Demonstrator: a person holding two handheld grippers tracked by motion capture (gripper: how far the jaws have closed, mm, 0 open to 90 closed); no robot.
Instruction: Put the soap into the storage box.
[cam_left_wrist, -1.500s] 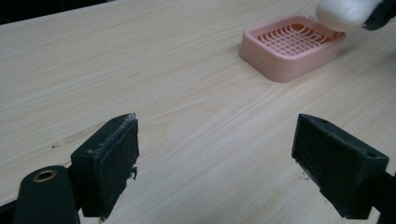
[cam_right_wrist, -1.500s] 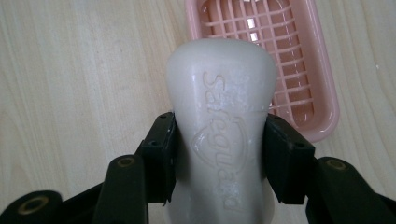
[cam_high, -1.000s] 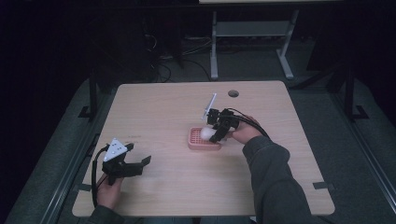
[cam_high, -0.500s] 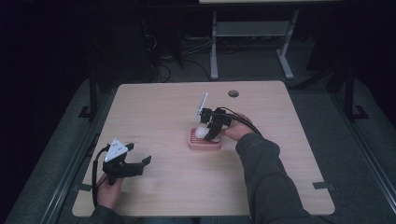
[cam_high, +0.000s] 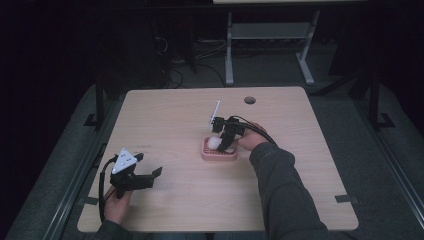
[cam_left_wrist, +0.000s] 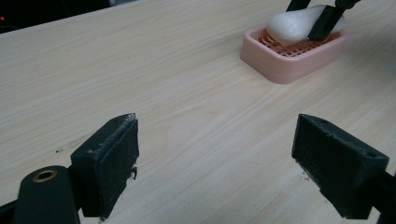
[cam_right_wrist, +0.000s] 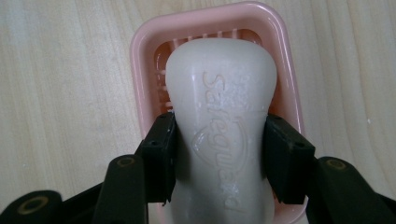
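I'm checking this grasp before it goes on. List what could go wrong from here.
1. The right tongs pinch the white soap bar only at its narrow waist, and its surface looks smooth; it might slip out.
2. The bar sits at or just above the pink soap dish, which stands loose on the table; a sideways pull could drag or tip it.
3. The left tongs hang open, far from the dish, so nothing steadies it.

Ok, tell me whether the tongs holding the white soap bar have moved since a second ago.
Yes. In the high view the right tongs with the white soap bar have shifted slightly left over the pink plastic soap dish, which stayed put.
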